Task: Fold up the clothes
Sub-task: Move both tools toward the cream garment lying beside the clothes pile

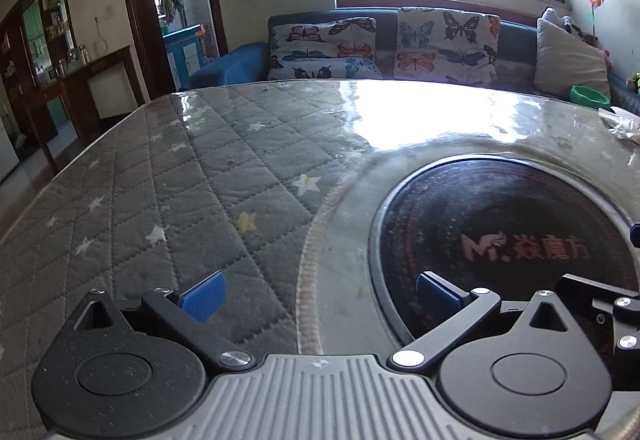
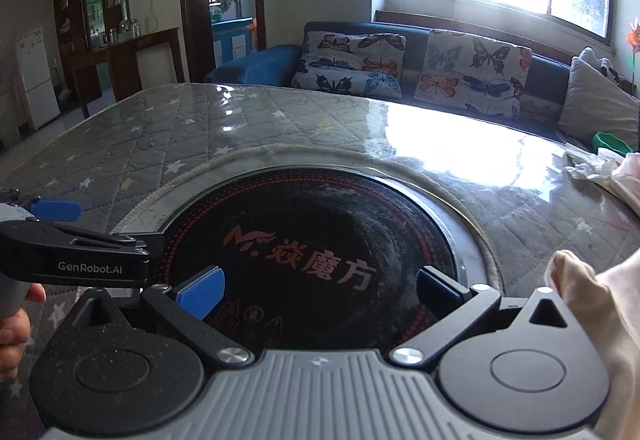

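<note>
My left gripper (image 1: 318,298) is open and empty, low over the grey quilted table cover (image 1: 180,180). My right gripper (image 2: 318,294) is open and empty over the black round stove plate (image 2: 312,240) set in the table. A cream garment (image 2: 600,320) lies at the right edge of the right wrist view, beside the right gripper and apart from its fingers. The left gripper (image 2: 56,210) also shows at the left of the right wrist view, open, held by a hand.
The stove plate (image 1: 508,240) sits right of the left gripper. Crumpled white cloth or paper (image 2: 592,164) and a green bowl (image 2: 612,142) lie at the table's far right. A sofa with butterfly cushions (image 2: 472,72) stands behind the table.
</note>
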